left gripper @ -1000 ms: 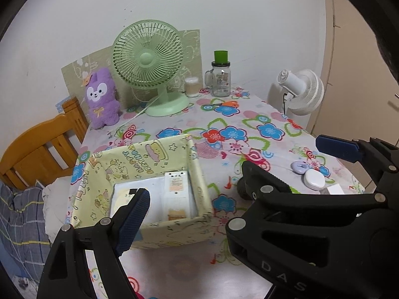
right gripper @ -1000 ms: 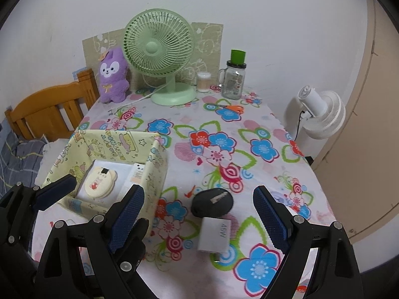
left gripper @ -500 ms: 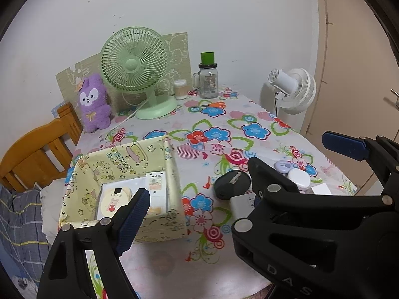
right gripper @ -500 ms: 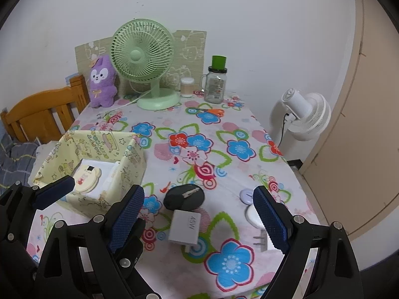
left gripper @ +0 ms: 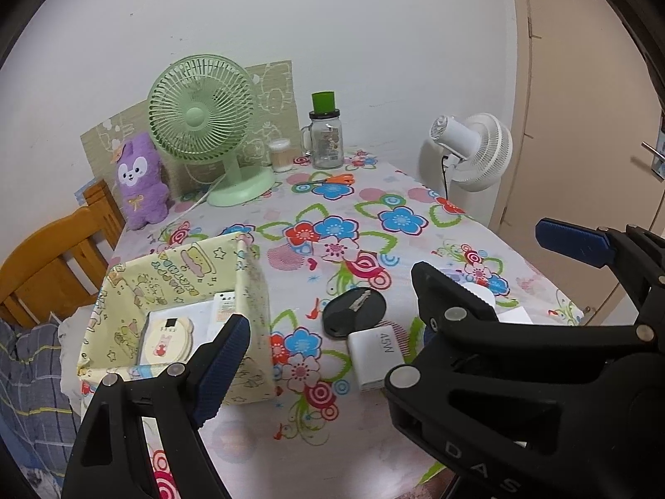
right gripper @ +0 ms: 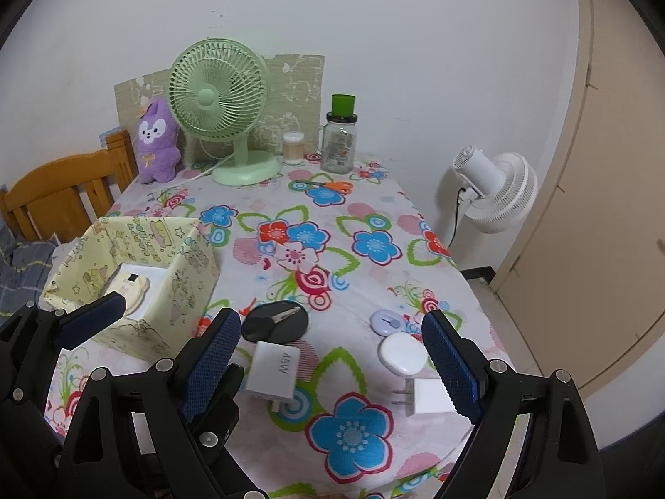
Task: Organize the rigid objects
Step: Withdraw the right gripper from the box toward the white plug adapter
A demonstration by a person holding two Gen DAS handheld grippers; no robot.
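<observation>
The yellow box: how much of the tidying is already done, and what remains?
Done: the yellow box already holds a few flat white items. In hand: nothing; the left gripper and right gripper are open. Left: the black oval case, 45W charger, plug adapter and two small round things on the table.

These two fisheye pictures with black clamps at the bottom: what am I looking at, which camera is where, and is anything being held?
Each picture comes from a camera on a hand-held two-finger gripper, looking along its fingers. In the left wrist view, the left gripper frames the scene and the other tool's black body crosses in front. The right wrist view shows the right gripper. Both are open and hold nothing.

On the flowered table lie a yellow fabric box with a few items inside, a black oval case, a white 45W charger, a white plug adapter, a white oval puck and a lilac round piece. At the back stand a green fan, a purple plush and a jar.
</observation>
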